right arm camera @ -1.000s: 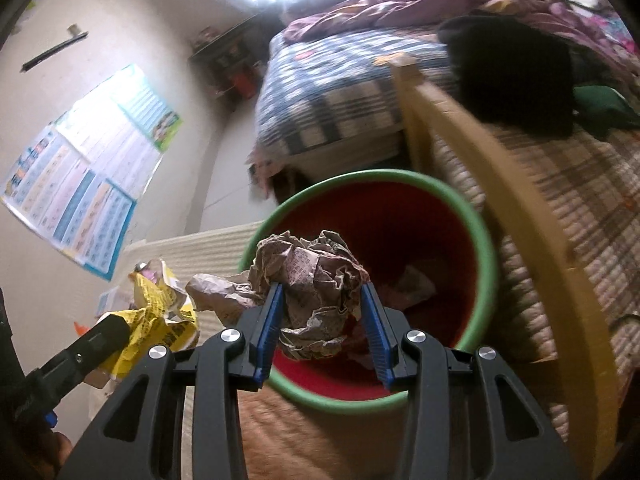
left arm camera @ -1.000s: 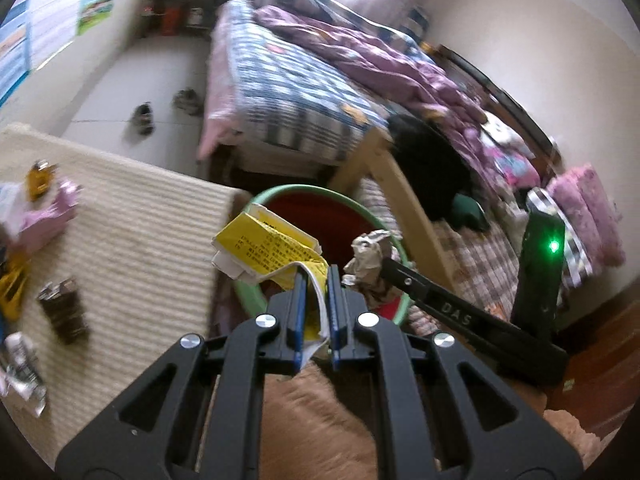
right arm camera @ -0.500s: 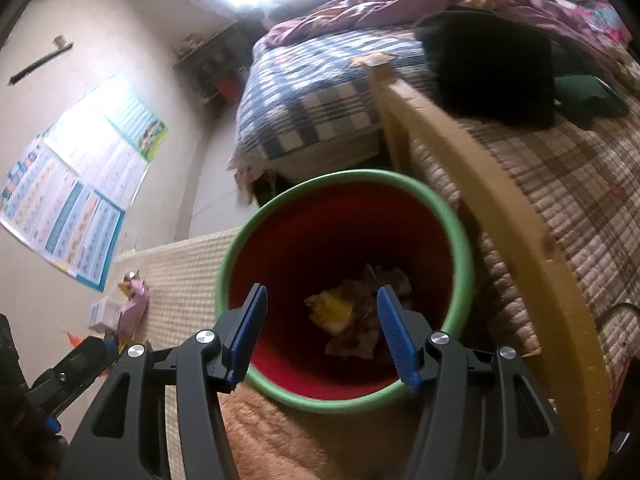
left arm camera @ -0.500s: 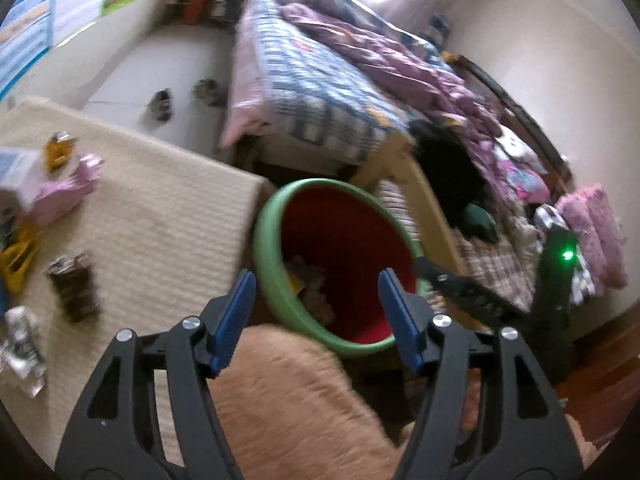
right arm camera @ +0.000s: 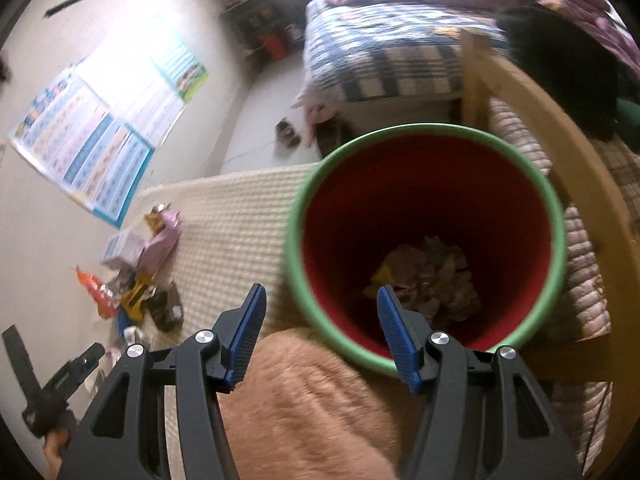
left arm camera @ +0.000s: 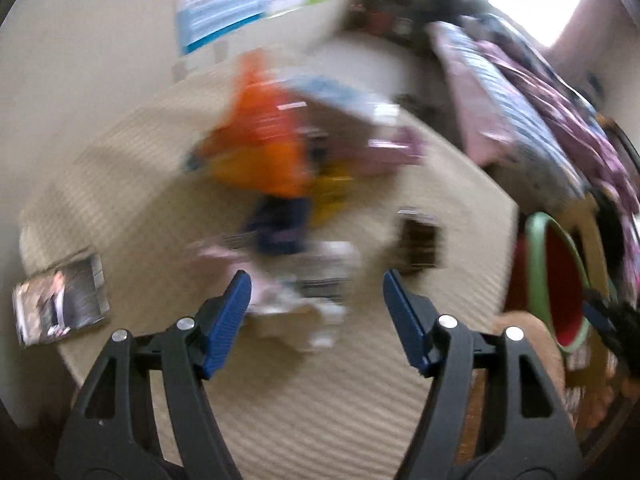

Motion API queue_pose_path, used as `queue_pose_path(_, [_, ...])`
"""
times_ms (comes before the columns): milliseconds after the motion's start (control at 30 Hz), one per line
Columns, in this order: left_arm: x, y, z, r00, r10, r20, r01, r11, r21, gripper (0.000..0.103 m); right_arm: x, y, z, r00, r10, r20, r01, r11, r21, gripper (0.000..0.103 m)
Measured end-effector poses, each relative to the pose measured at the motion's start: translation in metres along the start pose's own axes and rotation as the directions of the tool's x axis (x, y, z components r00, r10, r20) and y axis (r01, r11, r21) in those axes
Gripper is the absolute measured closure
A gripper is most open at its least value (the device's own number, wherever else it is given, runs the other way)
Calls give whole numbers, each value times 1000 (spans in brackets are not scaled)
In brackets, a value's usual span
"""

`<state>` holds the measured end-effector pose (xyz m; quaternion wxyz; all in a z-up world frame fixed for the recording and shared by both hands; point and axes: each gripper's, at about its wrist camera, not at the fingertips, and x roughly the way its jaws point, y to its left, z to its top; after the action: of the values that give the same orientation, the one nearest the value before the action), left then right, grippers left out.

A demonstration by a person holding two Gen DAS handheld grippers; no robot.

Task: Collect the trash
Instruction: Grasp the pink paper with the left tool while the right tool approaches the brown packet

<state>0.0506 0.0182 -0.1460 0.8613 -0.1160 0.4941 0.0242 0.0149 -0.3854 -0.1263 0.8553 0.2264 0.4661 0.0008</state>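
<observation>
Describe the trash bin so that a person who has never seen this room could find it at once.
Find the bed with the checked blanket and follow its wooden frame down to the pale woven mat. The bin stands at the mat's edge, against the frame. It alone is round: green rim, red inside, crumpled paper at the bottom.

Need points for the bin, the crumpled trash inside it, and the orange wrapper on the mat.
bin (right arm camera: 296, 264), right wrist view, on the left stretch of its green rim.
crumpled trash (right arm camera: 444, 276), right wrist view, on the middle of the paper wad at the bin's bottom.
orange wrapper (left arm camera: 264, 140), left wrist view, on its blurred centre.
</observation>
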Motion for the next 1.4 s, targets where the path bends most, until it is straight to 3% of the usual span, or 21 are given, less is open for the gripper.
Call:
queue_pose_path(200, [23,40,1,997,45,-59,-51,993,-110,38,9,34,-10,999,12,-34,-15,996,-82,46])
queue_pose_path(400, [52,46,-2,992,-31,-121,12,988,-157,42,16,56,-18,998,10,-62,-19,989,-145,46])
queue_pose_path(433, [49,44,-2,994,-29,-106,14,989,-147,57,18,61,-20,998,8,-68,-19,987,-159,46])
queue_pose_path(700, [2,29,-6,1000,-3,13,3,999,-40,58,46,100,-21,993,39,-114,-63,973,-221,46])
queue_pose_path(800, [-19,15,-10,999,-34,42,34,999,15,58,66,127,-21,990,50,-135,-87,956,-281,45])
queue_pose_path(1000, [-36,-24,-24,994,-108,30,103,985,138,58,106,179,-23,985,59,-161,-119,913,-391,34])
queue_pose_path(1267, [-26,-36,-30,994,-105,-9,105,982,154,58,154,207,-26,978,-6,-210,-92,886,-455,34])
queue_pose_path(1367, [-25,-32,-30,995,-98,-15,100,985,141,58,159,210,-29,973,-9,-229,-101,879,-466,44])
queue_pose_path(1400, [-25,-31,-31,995,-97,-18,99,986,138,58,158,210,-30,973,-9,-231,-104,875,-472,53])
